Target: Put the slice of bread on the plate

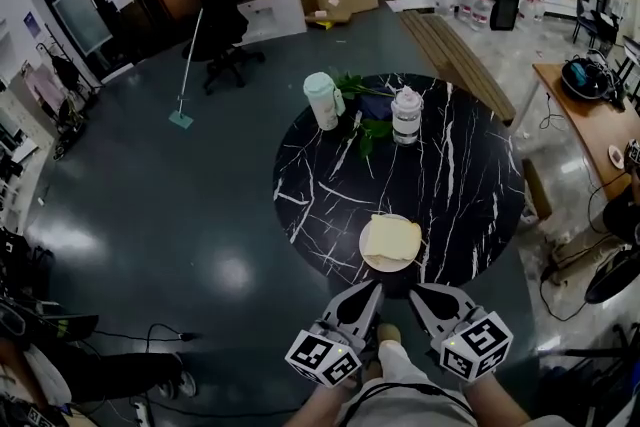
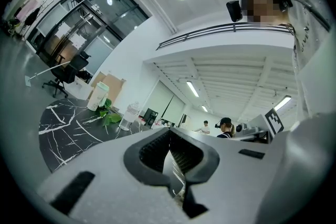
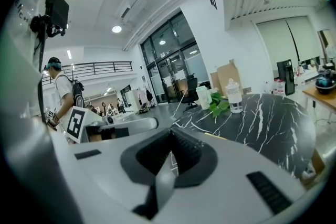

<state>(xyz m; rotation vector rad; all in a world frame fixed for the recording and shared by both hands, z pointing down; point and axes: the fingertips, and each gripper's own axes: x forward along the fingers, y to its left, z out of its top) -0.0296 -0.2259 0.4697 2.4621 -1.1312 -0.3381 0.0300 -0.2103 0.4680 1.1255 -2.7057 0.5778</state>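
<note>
Pale square slice of bread (image 1: pixel 390 237) on white round plate (image 1: pixel 368 261), near edge of black marble table (image 1: pixel 460 175)
Left gripper (image 1: pixel 373 286) and right gripper (image 1: pixel 416 290) pressed together, empty; bread probably soft, light: pinch one edge gently

Slice of bread (image 1: pixel 392 237): pale yellow, roughly square, soft-edged. It lay flat on the plate (image 1: pixel 366 255) and covered most of it. The plate was small, round and white, sitting level, with only a thin rim showing around the bread. Both lay just beyond the fingertips of the left gripper (image 1: pixel 373 289) and right gripper (image 1: pixel 417 292), ahead of the gap between them, and neither held them.
</note>
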